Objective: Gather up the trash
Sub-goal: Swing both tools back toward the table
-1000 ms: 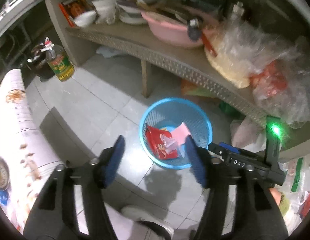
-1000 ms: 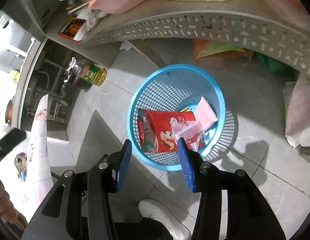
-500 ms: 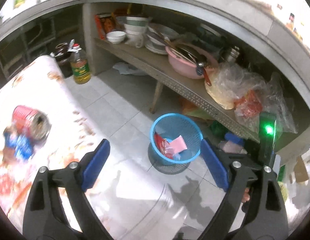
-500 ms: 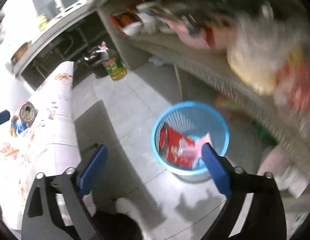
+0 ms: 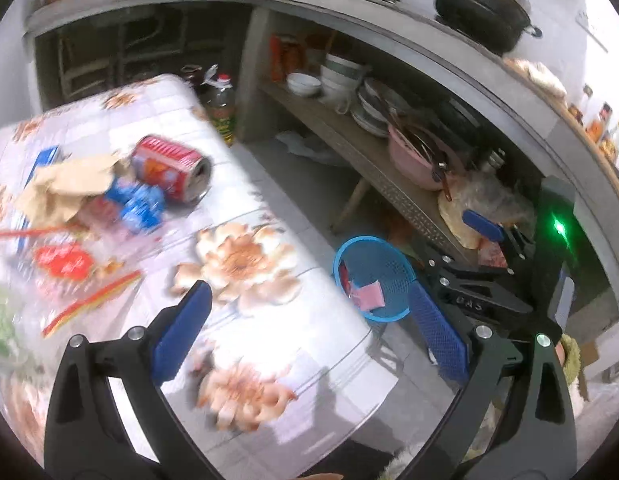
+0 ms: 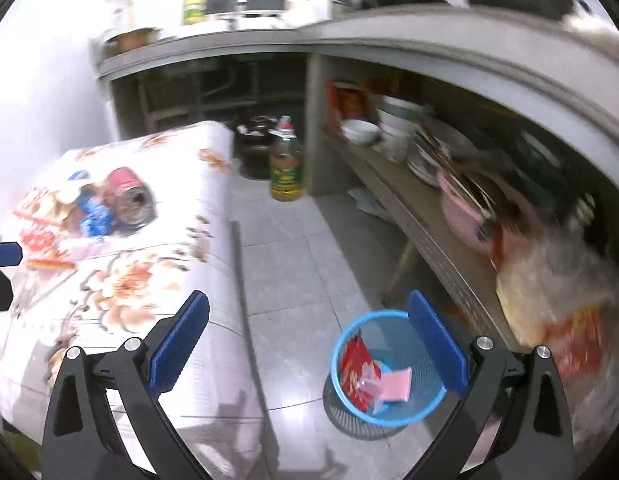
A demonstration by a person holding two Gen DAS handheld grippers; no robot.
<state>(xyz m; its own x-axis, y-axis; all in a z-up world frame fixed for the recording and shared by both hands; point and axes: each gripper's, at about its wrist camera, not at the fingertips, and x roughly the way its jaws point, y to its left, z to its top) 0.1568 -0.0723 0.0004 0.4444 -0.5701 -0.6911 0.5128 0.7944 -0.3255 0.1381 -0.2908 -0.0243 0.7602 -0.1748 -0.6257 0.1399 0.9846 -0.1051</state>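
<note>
Left gripper spread wide, holding nothing, above the floral table. Right gripper likewise agape and unladen, blue basket just below its right finger.

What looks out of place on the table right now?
A red can lies tipped on its side on the floral table, open end toward the edge, beside a loose heap of wrappers and crumpled brown paper. Both grippers are open and empty; the blue basket holds only a few pieces.

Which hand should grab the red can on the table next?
Probably left. The left gripper hangs open over the flowered table, nearer the red can. The right gripper is open above the floor by the blue basket.
</note>
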